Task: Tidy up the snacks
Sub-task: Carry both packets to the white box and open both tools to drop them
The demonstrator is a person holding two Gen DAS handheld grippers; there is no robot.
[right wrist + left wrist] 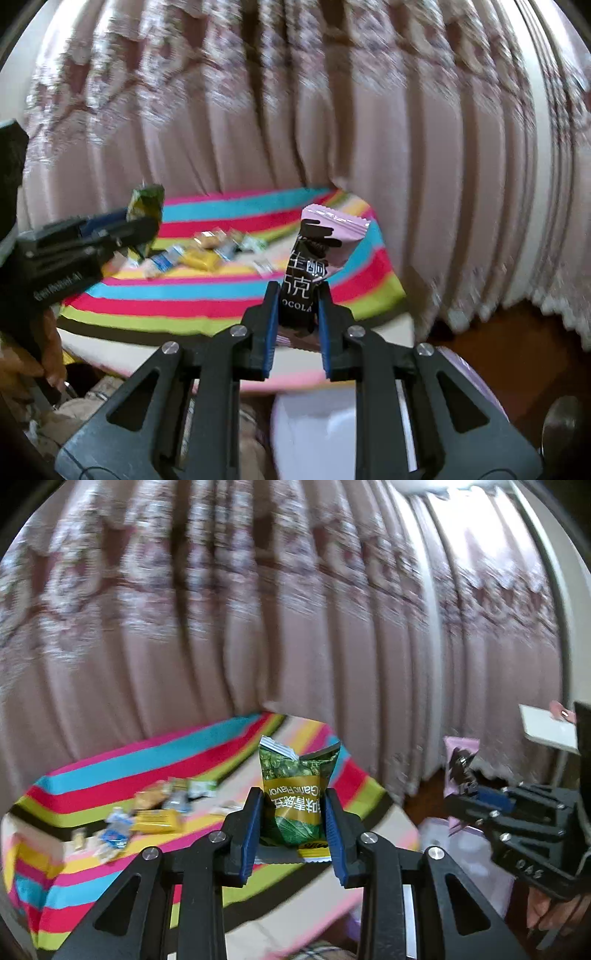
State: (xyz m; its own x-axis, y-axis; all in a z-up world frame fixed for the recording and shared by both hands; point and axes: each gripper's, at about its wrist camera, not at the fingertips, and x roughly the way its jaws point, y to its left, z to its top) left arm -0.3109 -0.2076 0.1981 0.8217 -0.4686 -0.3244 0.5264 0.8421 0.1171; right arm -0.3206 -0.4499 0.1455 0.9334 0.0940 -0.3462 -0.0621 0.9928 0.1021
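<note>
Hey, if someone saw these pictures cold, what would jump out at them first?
Probably the two snacks held up in the air: a green packet pinched in the left gripper and a pink-and-black chocolate wrapper pinched in the right gripper. Next, the bright striped cloth behind them, with a small pile of loose snacks lying on it, and the pink curtain filling the background.
</note>
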